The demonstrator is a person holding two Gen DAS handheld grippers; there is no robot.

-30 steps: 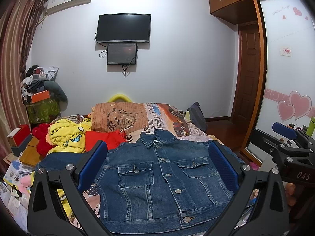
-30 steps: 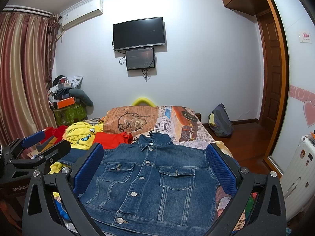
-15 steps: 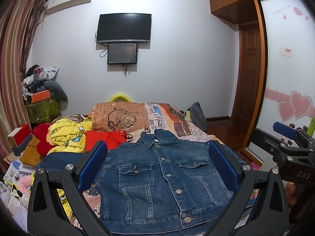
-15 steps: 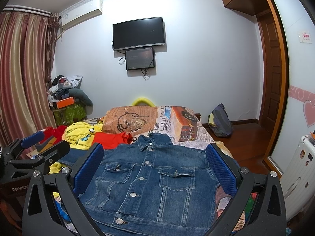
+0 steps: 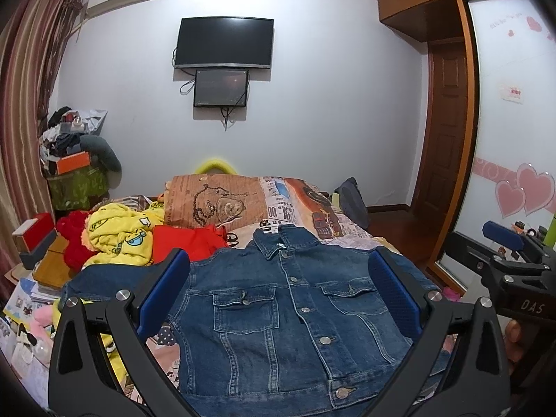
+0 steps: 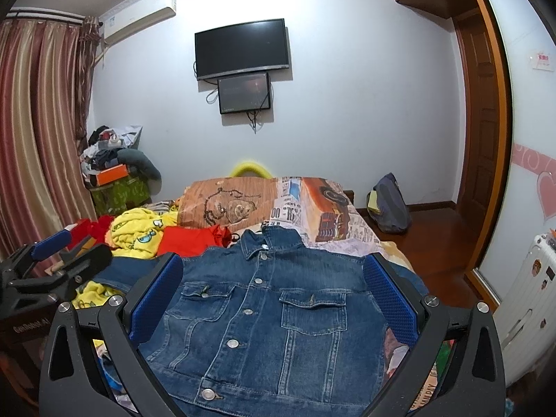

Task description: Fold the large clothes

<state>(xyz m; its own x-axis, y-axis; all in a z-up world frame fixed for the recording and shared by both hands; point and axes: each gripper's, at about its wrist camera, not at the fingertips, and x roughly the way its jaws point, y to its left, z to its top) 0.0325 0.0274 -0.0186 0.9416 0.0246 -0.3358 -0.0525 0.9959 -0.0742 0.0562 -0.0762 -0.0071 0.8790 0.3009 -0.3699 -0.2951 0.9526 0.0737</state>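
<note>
Denim jacket (image 5: 288,316) flat on bed, yellow and red clothes (image 5: 139,243) crowding its left sleeve

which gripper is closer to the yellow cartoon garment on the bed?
Left. The left gripper hangs over the bed's left side, just in front of the yellow cartoon garment. The right gripper is off the far right side, across the denim jacket.

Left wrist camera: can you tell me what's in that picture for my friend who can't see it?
A blue denim jacket lies buttoned and flat, front up, on a bed, framed by the open left gripper hovering over it. The open right gripper pokes in at the right edge. Yellow and red clothes are piled to the left, and a TV hangs on the far wall.
</note>
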